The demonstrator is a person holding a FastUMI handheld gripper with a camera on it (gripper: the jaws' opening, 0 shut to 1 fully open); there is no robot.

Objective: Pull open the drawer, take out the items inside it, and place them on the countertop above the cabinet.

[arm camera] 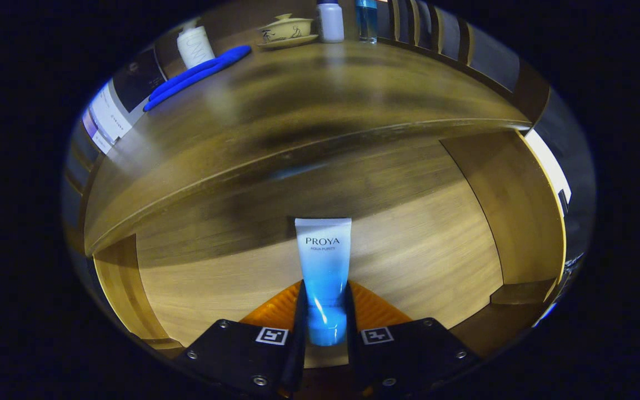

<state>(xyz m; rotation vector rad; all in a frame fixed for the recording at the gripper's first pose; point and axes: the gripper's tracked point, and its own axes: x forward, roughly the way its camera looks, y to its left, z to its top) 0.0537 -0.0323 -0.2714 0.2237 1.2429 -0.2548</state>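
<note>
We have the hand-held gripper clamped on the tube, both fingers pressing its lower end from either side. The cap end sits between the fingers and the flat crimped end points to twelve o'clock, away from us. Gripping near the thicker cap end looks sensible to us: that part seems firm enough not to fold, while the soft body stays free.

The tube is over the open drawer, whose wooden floor spreads out beneath it, with one side wall at three o'clock and the other at eight. We cannot tell whether the tube rests on the drawer floor or is already lifted clear of it. We see nothing else in the part of the drawer that shows.

Above the drawer, toward twelve o'clock, runs the table, the cabinet's top, its front edge overhanging the drawer. At its far side stand a blue strip-shaped thing at eleven o'clock, a white bottle behind it, a lidded bowl on a saucer, and two more bottles at twelve o'clock.

We judge the drawer step done and the tube in mid-transfer. The near half of the table is bare, so the tube can be set down there once it is raised past the overhanging edge.
</note>
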